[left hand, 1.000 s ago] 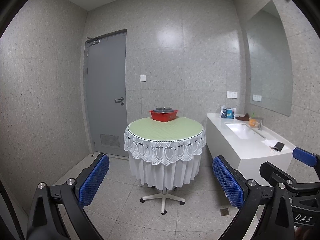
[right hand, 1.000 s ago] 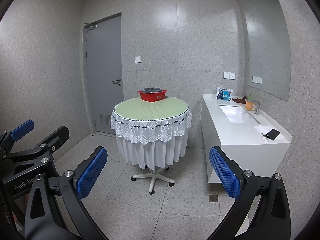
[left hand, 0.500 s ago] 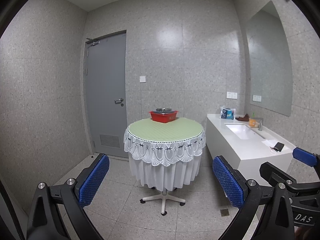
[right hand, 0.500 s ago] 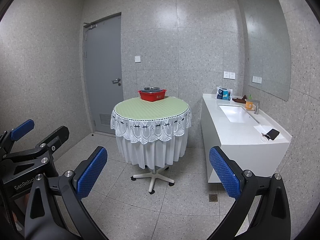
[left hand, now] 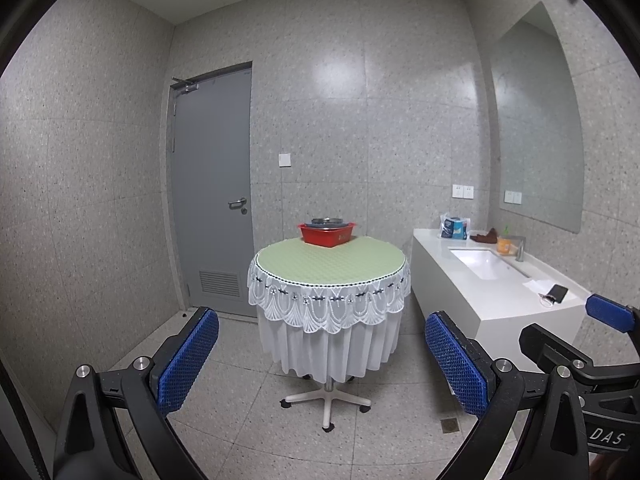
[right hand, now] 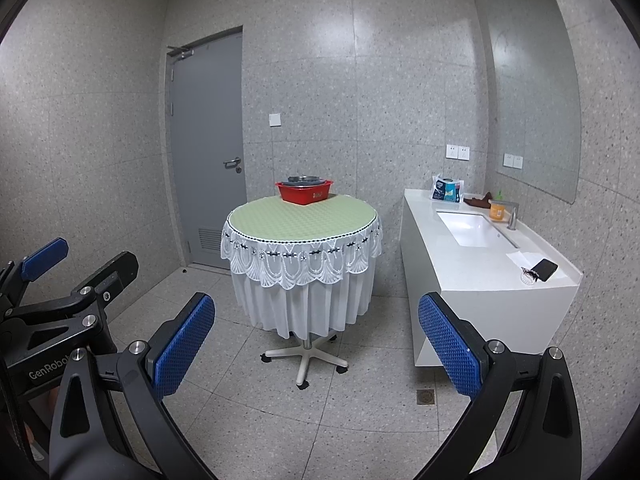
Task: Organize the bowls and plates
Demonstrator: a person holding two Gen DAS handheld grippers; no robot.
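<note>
- The left pair of black tongs with blue textured pads [left hand: 322, 360] is hanging wide apart, nothing sitting between its two fingers, well back from everything in the room.
- The right pair of black tongs with blue textured pads [right hand: 316, 350] is gaping apart too, gripping nothing, held level beside the left one.
- Straight ahead of both tongs, well apart from them, the round table draped in a pale green cloth with a white lace skirt [left hand: 329, 264] is standing on a white wheeled pedestal base [left hand: 326, 400].
- Sitting at the far edge of that tabletop, beyond the tongs, is the red rectangular plastic basin [left hand: 327, 234], and the grey metal dishes [left hand: 328, 222] are peeking above its rim; whether they are plates or bowls is too small to tell.
- Ahead and right of the tongs, the long white vanity counter with a sunken sink [right hand: 476, 226] is running along the wall.
- On the counter's near end a black phone [right hand: 545, 269] is lying on a white sheet of paper [right hand: 524, 259].
- At its far end are a blue and white packet [right hand: 447, 190], a brown cloth [right hand: 476, 201] and a small orange bottle [right hand: 498, 210] beside the metal tap [right hand: 513, 216].
- Ahead and left, behind the table, the grey door with a lever handle [left hand: 212, 200] is standing shut.
</note>
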